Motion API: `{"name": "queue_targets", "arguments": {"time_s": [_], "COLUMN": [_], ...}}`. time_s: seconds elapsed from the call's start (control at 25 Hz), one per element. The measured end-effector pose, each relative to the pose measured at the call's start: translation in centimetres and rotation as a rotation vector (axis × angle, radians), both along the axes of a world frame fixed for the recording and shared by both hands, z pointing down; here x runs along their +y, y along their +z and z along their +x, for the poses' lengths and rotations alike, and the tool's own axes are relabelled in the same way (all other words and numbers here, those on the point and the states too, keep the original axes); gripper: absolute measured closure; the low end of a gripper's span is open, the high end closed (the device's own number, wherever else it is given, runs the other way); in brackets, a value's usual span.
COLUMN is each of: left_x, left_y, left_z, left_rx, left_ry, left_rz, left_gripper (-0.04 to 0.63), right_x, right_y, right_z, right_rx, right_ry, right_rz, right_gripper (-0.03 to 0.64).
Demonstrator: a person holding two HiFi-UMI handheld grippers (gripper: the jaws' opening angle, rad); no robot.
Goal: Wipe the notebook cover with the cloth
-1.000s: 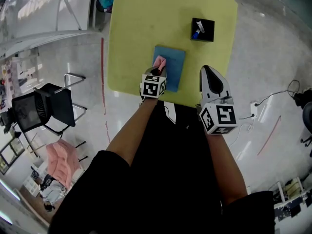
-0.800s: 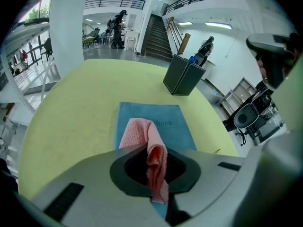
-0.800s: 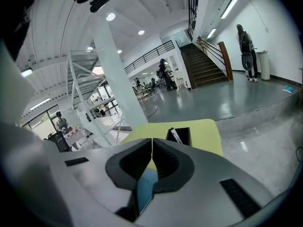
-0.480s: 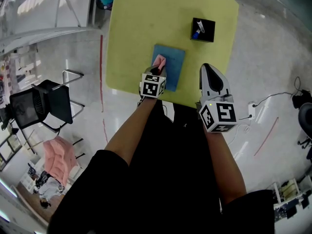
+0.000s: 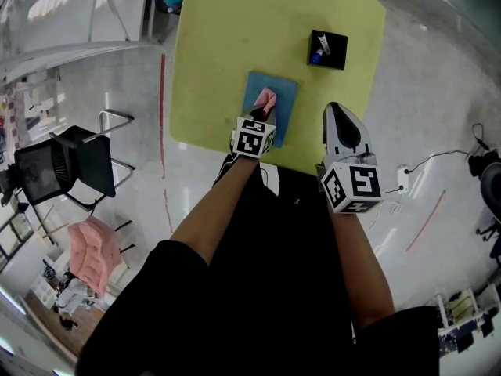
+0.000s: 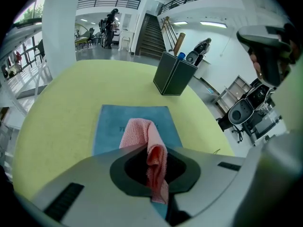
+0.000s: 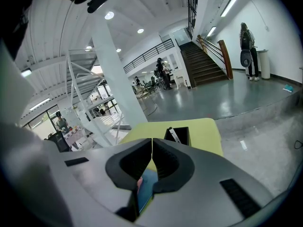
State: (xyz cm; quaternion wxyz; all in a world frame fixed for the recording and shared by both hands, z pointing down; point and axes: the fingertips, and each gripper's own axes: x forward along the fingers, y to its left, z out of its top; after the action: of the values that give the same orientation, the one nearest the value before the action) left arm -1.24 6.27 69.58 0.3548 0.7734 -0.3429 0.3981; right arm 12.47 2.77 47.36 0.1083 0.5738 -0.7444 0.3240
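Two grippers in view. L gripper [image 5: 262,112] pinches the pink cloth [image 5: 266,99]; the cloth's free end lies on the blue notebook [image 5: 285,99], near cover centre. Notebook lies flat on the yellow table [image 5: 227,45], its near edge close to the table's 6 o'clock edge. From the notebook, bare tabletop runs toward 9, 11 and 12 o'clock. R gripper [image 5: 333,110]: jaws pressed together on themselves, held over the table edge at 3 o'clock of the notebook, apart from it. Black pen holder [image 5: 326,48] stands at 1 o'clock, well apart. Surface: plain yellow, rounded corners. Room: glossy grey floor [image 5: 438,92], staircase [image 6: 152,34] at far end. Off-table at 8 o'clock I see a black chair [image 5: 66,167]; red floor line [image 5: 163,108] runs beside the table's 9 o'clock edge.
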Motion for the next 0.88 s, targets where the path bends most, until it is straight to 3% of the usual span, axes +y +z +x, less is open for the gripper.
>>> {"name": "queue_targets", "arguments": {"time_s": [0.68, 0.88], "left_x": [0.5, 1.2], "left_y": [0.0, -0.1], "left_z": [2.1, 4.2], "left_rx": [0.016, 0.052], "left_ry": [0.039, 0.069], "left_rz": [-0.013, -0.035], "left_gripper": [0.568, 0.568], "right_x": [-0.2, -0.1], "right_y": [0.3, 0.3], "right_z": [1.0, 1.1], "right_rx": [-0.009, -0.015], "right_ry": [0.027, 0.034], "right_rz": [0.001, -0.001], "right_gripper": [0.584, 0.584]}}
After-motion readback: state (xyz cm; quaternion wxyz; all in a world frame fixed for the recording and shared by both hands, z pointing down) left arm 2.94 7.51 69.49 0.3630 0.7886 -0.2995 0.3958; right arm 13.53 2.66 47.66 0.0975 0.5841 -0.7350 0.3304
